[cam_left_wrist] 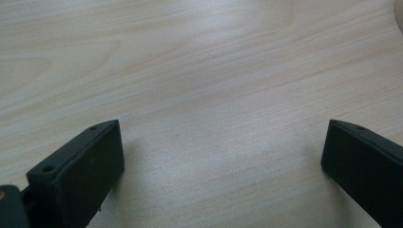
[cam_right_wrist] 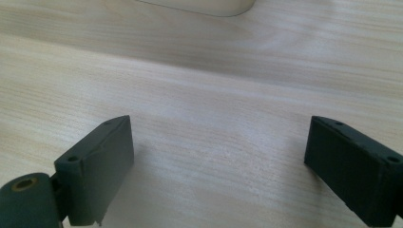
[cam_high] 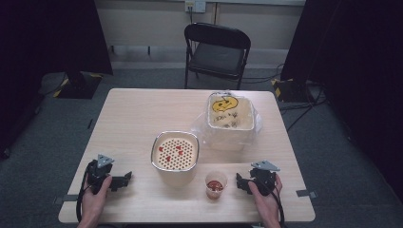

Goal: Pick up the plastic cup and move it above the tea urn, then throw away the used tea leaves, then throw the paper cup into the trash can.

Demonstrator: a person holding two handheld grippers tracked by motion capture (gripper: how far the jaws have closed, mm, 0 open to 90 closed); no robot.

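Clear plastic cup [cam_high: 216, 185] of red sauce near right gripper [cam_high: 243, 182], fingers of both grippers spread, could tip if clipped.

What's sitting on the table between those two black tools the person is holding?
In the high view, a small cup with something red inside and the colander bowl lie between the left tool and right tool.

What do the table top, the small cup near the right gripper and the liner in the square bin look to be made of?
Table top: pale wood or wood-look laminate, matte, with grain lines plain in both gripper views.
Small cup: probably clear plastic, since its reddish contents show through the wall.
Liner: thin clear plastic film, crinkled and glossy where it spills over the square bin, which looks like cream plastic.
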